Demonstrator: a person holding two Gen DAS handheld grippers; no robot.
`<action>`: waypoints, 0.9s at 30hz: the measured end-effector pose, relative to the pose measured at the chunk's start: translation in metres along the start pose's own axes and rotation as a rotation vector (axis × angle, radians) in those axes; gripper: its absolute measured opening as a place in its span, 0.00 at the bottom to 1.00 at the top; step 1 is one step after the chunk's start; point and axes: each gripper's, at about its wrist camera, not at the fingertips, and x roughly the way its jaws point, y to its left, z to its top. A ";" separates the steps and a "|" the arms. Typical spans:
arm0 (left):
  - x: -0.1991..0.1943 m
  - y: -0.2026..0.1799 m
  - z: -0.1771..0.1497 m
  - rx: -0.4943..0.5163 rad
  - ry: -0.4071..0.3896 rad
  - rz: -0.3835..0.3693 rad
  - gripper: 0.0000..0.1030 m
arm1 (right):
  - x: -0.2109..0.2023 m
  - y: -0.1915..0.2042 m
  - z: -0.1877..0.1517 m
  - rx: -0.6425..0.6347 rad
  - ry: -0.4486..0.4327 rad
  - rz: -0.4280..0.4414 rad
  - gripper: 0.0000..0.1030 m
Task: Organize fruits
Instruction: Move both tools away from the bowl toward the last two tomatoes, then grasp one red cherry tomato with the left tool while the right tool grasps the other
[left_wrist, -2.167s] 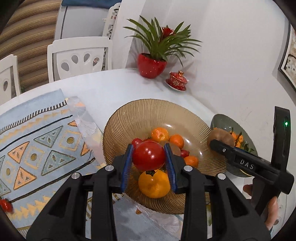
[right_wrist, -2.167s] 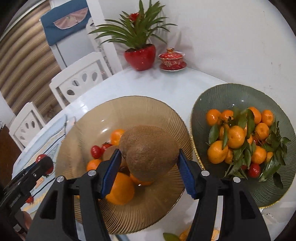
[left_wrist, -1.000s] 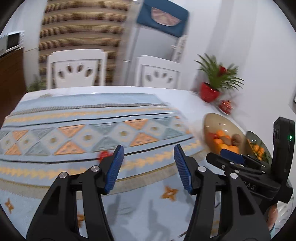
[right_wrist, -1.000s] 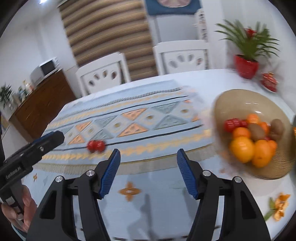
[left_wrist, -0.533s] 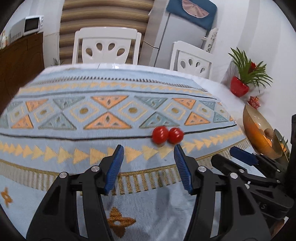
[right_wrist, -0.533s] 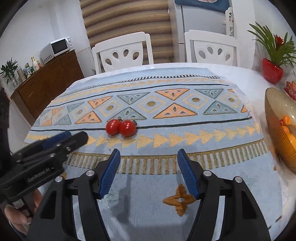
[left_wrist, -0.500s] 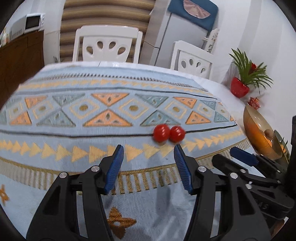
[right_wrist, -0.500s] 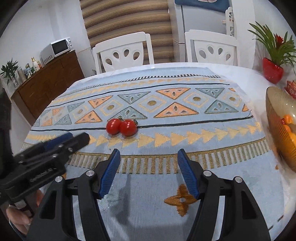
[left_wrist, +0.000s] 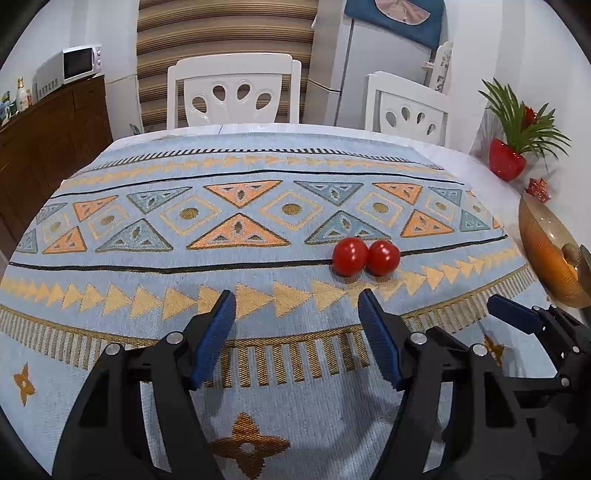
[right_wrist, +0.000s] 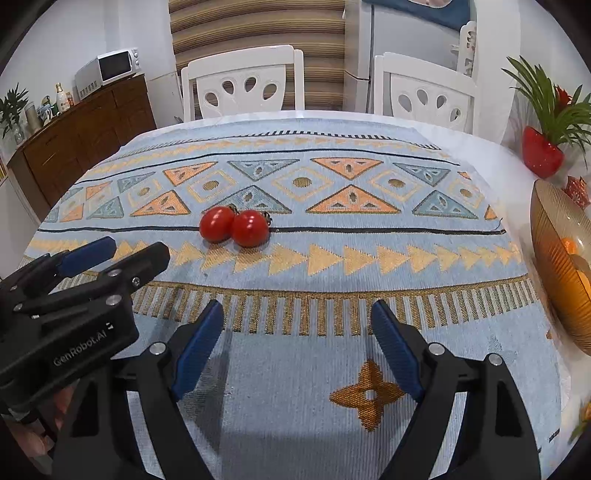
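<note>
Jaws of left gripper (left_wrist: 297, 334) and right gripper (right_wrist: 295, 341) stand spread, empty. Two tomatoes (left_wrist: 365, 256) lie touching on the cloth (left_wrist: 236, 229), pair axis crosswise, stems facing away.

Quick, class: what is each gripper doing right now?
Left gripper: open, holding nothing.
Right gripper: open, holding nothing.

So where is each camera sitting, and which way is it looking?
Left wrist: sits on the left gripper, looking across the patterned cloth toward the white chairs; its open fingers show, with the right gripper at the right edge.
Right wrist: sits on the right gripper, facing the same way; its open fingers show, with the left gripper at lower left.
Both share the two tomatoes and the amber bowl.
</note>
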 end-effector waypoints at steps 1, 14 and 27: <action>0.001 0.001 0.000 -0.003 0.005 -0.001 0.67 | 0.000 -0.001 0.000 0.003 0.003 0.001 0.80; 0.004 0.009 0.000 -0.046 0.027 -0.022 0.71 | 0.000 -0.009 0.002 0.042 0.005 -0.043 0.95; 0.006 0.010 0.000 -0.056 0.038 -0.033 0.47 | -0.014 -0.004 0.000 0.016 -0.075 -0.026 0.83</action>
